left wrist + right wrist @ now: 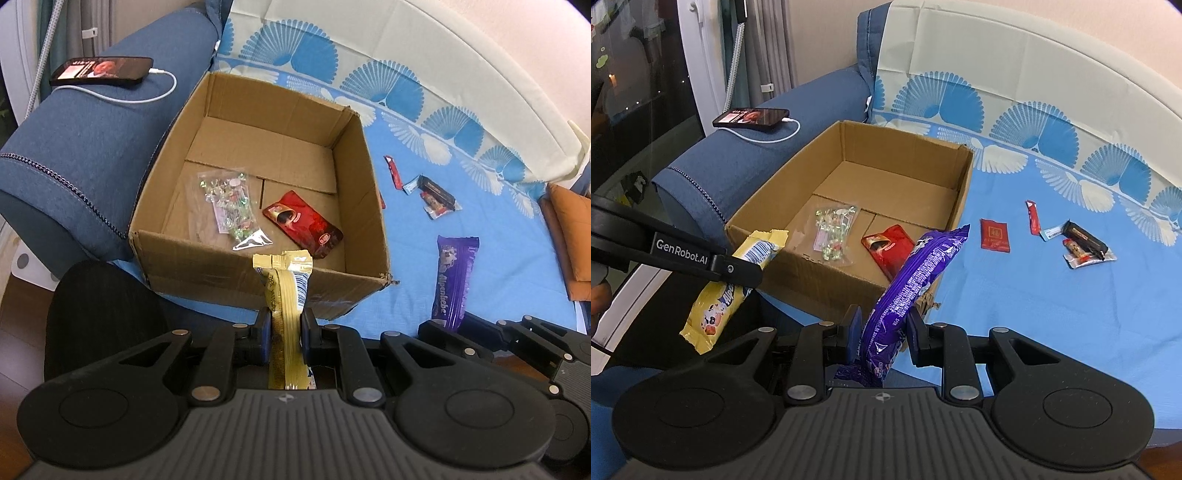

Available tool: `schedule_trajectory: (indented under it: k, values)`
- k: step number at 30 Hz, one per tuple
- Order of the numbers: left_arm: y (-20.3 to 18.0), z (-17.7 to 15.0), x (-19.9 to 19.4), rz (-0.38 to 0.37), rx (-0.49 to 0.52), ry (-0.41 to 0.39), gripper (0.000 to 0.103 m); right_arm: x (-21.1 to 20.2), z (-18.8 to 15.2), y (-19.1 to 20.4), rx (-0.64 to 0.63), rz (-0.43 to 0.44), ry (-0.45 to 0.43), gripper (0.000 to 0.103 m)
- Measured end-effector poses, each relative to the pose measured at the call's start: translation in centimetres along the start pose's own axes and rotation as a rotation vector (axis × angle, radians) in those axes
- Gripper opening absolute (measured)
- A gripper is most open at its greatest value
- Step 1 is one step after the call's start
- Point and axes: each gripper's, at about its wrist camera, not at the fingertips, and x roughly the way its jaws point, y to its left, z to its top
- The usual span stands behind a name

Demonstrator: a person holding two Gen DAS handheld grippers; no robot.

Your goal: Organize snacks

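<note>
My left gripper [284, 325] is shut on a yellow snack pack [284, 280], held edge-on just above the near wall of an open cardboard box [258, 110]. In the box lie a clear bag of candies [229, 199] and a red pouch [303, 223]. My right gripper [884, 325] is shut on a purple Alpenliebe pack [919, 266], which tilts up over the box's near right corner [960, 184]. The right wrist view shows the left gripper [738, 269] at the left with the yellow pack [716, 306].
On the blue sheet right of the box lie a red packet [995, 236], a red stick [1032, 218], a dark bar [1084, 240] and small wrappers. A phone [103, 70] on a white cable rests on the blue sofa arm. An orange cushion [569, 236] sits far right.
</note>
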Motion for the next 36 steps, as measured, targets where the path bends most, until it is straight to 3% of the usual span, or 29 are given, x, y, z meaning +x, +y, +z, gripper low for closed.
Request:
schedule_trajectory:
  k: [24, 30, 36]
  values:
    - [0.2, 0.3, 1.9, 0.015, -0.001, 0.047, 0.016, 1.9, 0.0, 0.1, -0.004, 0.006, 0.048, 0.028]
    - [-0.4, 2.2, 1.4, 0.018, 0.043, -0.007, 0.016, 2.0, 1.3, 0.2, -0.038, 0.017, -0.015, 0.021]
    - [0.0, 5.3, 1.4, 0.013, 0.037, -0.066, 0.016, 3.4, 3.6, -2.0, 0.085, 0.036, -0.067, 0.021]
